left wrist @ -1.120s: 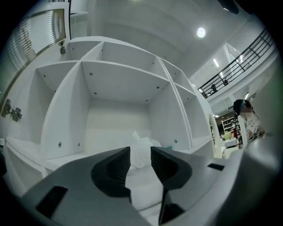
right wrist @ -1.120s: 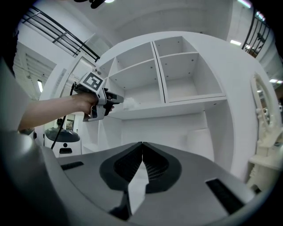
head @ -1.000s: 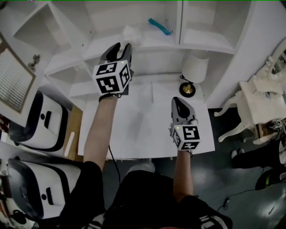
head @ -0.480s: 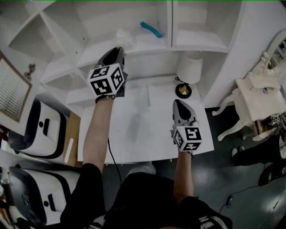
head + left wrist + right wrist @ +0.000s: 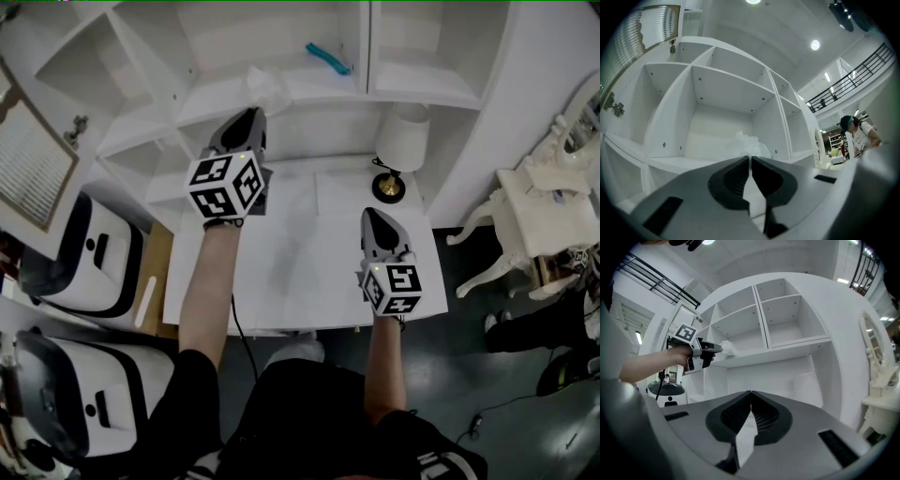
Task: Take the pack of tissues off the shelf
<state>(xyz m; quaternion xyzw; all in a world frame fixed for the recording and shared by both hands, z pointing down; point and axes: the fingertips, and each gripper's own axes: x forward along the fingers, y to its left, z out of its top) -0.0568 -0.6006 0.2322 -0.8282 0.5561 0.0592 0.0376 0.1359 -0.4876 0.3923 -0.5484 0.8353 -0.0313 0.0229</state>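
Observation:
The pack of tissues [image 5: 269, 84], a crinkled white plastic bundle, lies on the white shelf [image 5: 328, 94] near its front edge. My left gripper [image 5: 253, 112] reaches up to it, and its jaws are closing with the tips almost together on the pack's near edge. In the left gripper view the pack [image 5: 752, 143] rises right behind the gripper's tips [image 5: 750, 157]. The right gripper view shows that gripper [image 5: 715, 348] touching the pack [image 5: 729, 348]. My right gripper [image 5: 371, 214] hovers low over the white table [image 5: 300, 272], shut with nothing in it [image 5: 750, 393].
A teal object [image 5: 330, 58] lies deeper on the same shelf. A lamp with a white shade [image 5: 403, 141] stands at the table's back right. White robot-like machines [image 5: 84, 253] sit on the left, ornate white furniture [image 5: 544, 206] on the right. A person [image 5: 855, 133] stands far off.
The left gripper's jaws, wide apart a second ago, have come nearly together at the pack's edge. The right gripper has stayed in place.

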